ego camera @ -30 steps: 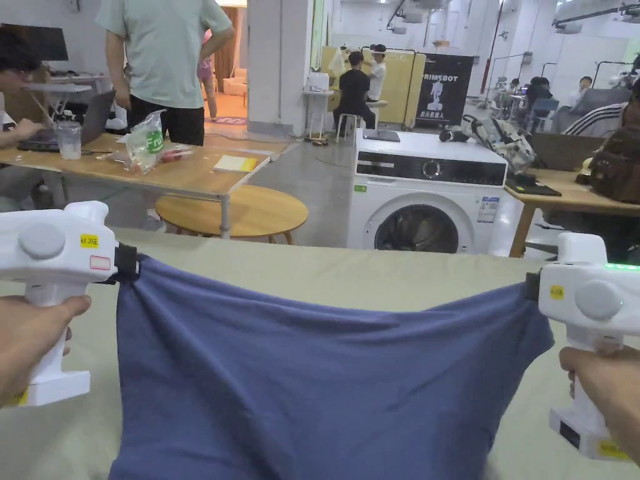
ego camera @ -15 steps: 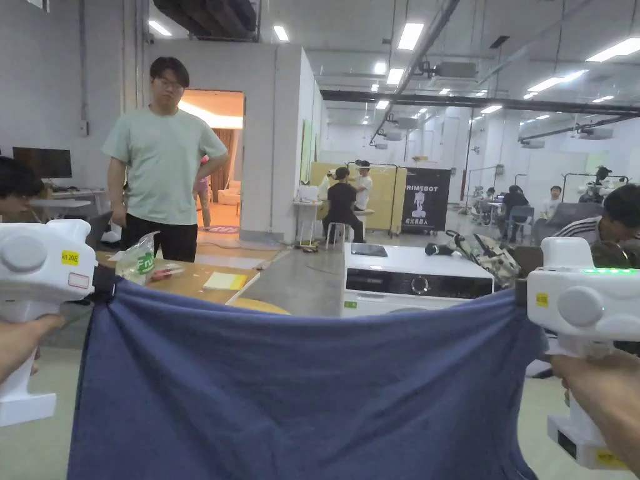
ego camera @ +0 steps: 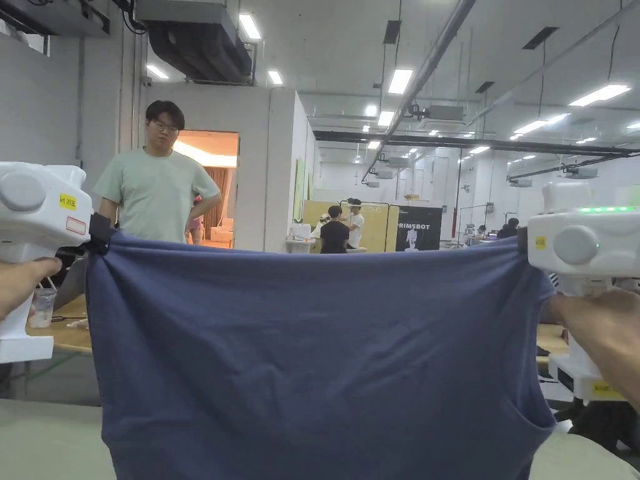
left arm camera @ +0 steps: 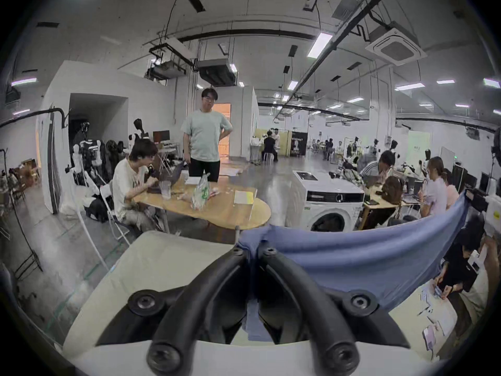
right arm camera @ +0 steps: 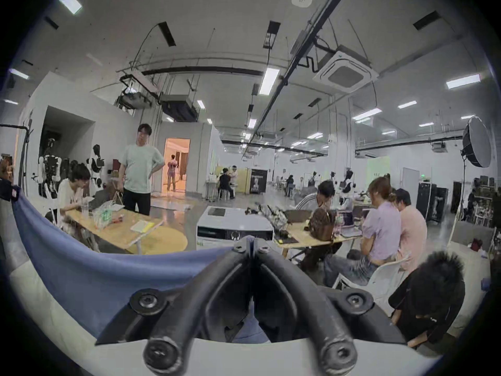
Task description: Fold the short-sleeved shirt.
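The shirt (ego camera: 319, 356) hangs as a wide blue sheet across the middle of the head view, stretched between the two grippers and lifted clear of the table (ego camera: 44, 437), whose pale green cover shows at the lower left and lower right corners. Its top edge runs nearly straight from the left of the frame to the right, with only a slight sag in the middle, and the cloth falls past the bottom edge of the frame.

The left gripper (left arm camera: 253, 251) is clamped on one top corner: in the left gripper view its black jaws are pressed together with a bunch of blue fabric pinched between the tips, at lower centre. The right gripper (right arm camera: 253, 242) grips the other corner the same way, jaws closed tight on a thin fold of cloth at lower centre of the right gripper view. In the head view each white gripper body sits at its own edge of the frame, with a hand (ego camera: 597, 337) wrapped around the handle below.

Holding the corners high and well apart probably lets the shirt's weight pull the wrinkles out and shows its outline squarely, so it can be laid flat on the table for the first fold. No fold looks made yet, so the task seems to be at an early stage.

A person (ego camera: 156, 187) stands beyond the shirt at upper left.
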Tool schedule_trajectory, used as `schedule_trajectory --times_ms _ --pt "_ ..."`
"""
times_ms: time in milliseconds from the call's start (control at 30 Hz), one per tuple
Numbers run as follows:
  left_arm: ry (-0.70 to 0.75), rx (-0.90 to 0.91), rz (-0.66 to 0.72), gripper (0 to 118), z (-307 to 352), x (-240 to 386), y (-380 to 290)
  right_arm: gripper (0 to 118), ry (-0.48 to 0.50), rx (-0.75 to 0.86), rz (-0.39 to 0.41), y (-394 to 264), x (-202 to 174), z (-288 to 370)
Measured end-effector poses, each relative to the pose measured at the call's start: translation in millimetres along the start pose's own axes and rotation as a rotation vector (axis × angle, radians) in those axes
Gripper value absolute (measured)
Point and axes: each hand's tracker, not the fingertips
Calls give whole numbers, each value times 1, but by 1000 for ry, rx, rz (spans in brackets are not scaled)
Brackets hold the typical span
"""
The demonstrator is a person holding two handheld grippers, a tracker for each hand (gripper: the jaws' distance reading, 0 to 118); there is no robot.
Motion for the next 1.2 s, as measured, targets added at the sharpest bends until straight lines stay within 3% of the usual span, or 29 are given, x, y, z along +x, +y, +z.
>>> schedule_trajectory --times_ms 200,467,1200 --pt "19 13 -13 0 -8 -1 -8 0 -15 19 22 -11 -3 9" --pt "-4 -56 -24 0 -3 1 -94 0 -16 -101 20 -98 2 33" --pt "-108 -287 101 0 170 -27 -394 0 45 -428 103 -329 37 256"
